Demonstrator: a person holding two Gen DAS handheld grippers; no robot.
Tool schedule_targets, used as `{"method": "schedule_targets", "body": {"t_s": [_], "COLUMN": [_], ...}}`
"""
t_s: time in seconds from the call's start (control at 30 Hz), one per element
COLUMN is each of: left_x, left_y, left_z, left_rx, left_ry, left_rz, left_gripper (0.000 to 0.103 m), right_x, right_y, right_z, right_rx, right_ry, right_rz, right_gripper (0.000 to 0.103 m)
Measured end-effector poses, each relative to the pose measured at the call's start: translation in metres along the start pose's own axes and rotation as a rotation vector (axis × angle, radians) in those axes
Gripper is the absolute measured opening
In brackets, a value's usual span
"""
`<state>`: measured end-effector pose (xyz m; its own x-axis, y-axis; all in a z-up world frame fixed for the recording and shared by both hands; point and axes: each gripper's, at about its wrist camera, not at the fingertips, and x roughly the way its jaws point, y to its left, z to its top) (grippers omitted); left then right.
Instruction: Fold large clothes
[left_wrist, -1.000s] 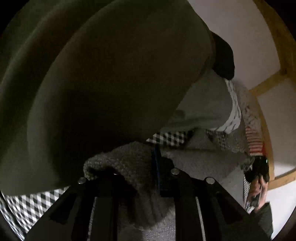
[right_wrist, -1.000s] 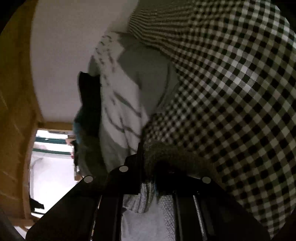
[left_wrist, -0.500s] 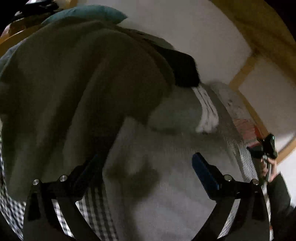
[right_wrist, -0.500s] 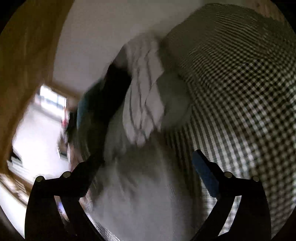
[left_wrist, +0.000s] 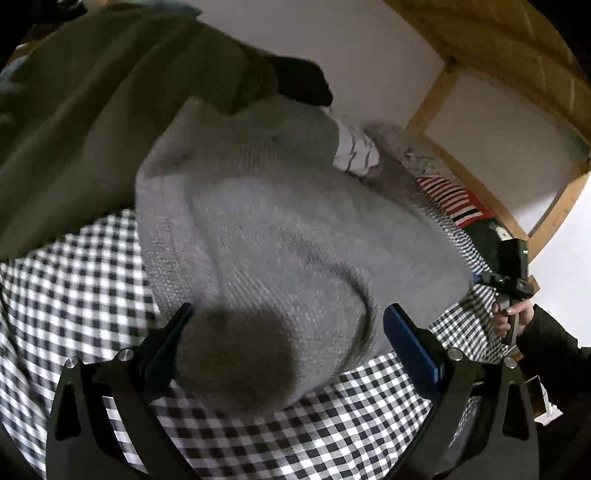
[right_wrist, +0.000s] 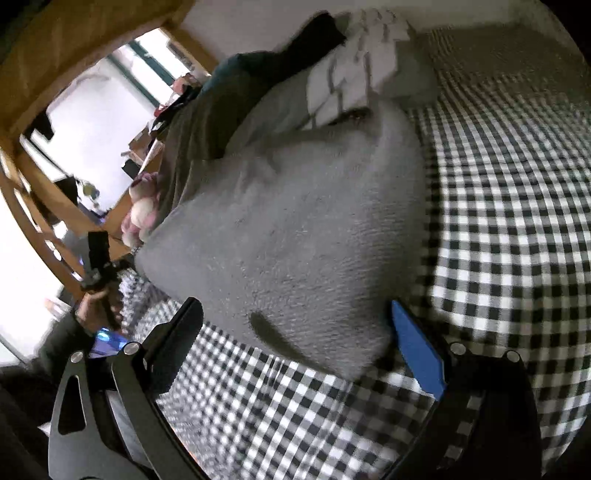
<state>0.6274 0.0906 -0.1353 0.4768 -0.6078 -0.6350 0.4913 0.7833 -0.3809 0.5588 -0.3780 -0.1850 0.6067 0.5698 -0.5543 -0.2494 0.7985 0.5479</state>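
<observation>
- Left wrist view: the left gripper (left_wrist: 288, 325) has its two fingers spread wide apart. Nothing is pinched. The near end of the gray sweater (left_wrist: 280, 229) lies between the fingers, but they do not press on it.
- The gray sweater is folded into a fat bundle. It lies on the bed (left_wrist: 74, 280), which has a black and white checked cover.
- A big olive green blanket (left_wrist: 92, 110) is heaped up on the far left. It touches the sweater's far edge and blocks that side.
- A black cloth (left_wrist: 303, 85) and a white striped cloth (left_wrist: 354, 151) sit past the sweater, near the white wall (left_wrist: 351, 48).
- A red and white striped cloth (left_wrist: 450, 199) lies at the bed's right edge, by the wooden frame (left_wrist: 480, 192).
- On the right, a hand (left_wrist: 513, 317) holds the right gripper beyond the sweater's right end.
- The checked cover near the camera is bare, so there is open room there.

- Right wrist view: the right gripper (right_wrist: 295, 321) is spread wide too, with nothing pinched. The sweater's (right_wrist: 295, 229) near edge lies between the fingers.
- The bed (right_wrist: 517, 221) is bare on the whole right side. That is the most open room.
- The green blanket (right_wrist: 199, 122) and the white striped cloth (right_wrist: 347, 85) crowd the far side.
- A pink soft toy (right_wrist: 140, 210) sits at the left edge of the bed.
- The other hand (right_wrist: 99, 302) holds the left gripper on the left, beside the wooden frame (right_wrist: 44, 206).
</observation>
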Motion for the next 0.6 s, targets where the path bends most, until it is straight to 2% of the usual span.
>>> {"method": "schedule_targets", "body": {"t_s": [0.1,0.17,0.2,0.27,0.33,0.4,0.43,0.5,0.53,0.6], "left_x": [0.009,0.013,0.018,0.016,0.014,0.013,0.016,0.019,0.018,0.019], "left_y": [-0.008,-0.009,-0.004,0.006,0.002,-0.001,-0.003,-0.008,-0.012,-0.023], "left_z": [0.001,0.002,0.003,0.004,0.002,-0.002,-0.005,-0.007,-0.007,-0.006], "left_rx": [0.021,-0.034,-0.100,-0.158,-0.127,-0.090,-0.068,-0.051,-0.037,-0.027], "left_ry": [-0.027,-0.052,-0.036,0.027,0.010,0.026,0.048,0.047,0.034,-0.002], "left_rz": [0.023,0.030,0.049,0.087,0.102,0.111,0.106,0.105,0.113,0.141], "left_gripper": [0.098,0.098,0.098,0.098,0.098,0.098,0.098,0.097,0.094,0.071], "right_x": [-0.002,0.006,0.010,0.005,-0.009,-0.014,-0.010,-0.007,-0.007,-0.004], "right_y": [0.009,0.008,0.005,-0.001,-0.013,-0.020,-0.019,-0.010,0.001,0.009], "right_z": [-0.004,-0.002,-0.002,-0.004,-0.010,-0.022,-0.027,-0.030,-0.028,-0.024], "right_rx": [-0.029,-0.026,-0.009,0.040,0.111,0.159,0.158,0.108,0.040,-0.002], "right_ry": [-0.086,-0.047,-0.021,-0.021,-0.053,-0.025,0.006,-0.001,-0.039,-0.075], "right_rz": [-0.022,-0.078,-0.127,-0.175,-0.140,-0.035,0.004,0.024,-0.014,-0.033], "right_gripper": [0.099,0.099,0.099,0.099,0.099,0.099,0.099,0.099,0.099,0.098]}}
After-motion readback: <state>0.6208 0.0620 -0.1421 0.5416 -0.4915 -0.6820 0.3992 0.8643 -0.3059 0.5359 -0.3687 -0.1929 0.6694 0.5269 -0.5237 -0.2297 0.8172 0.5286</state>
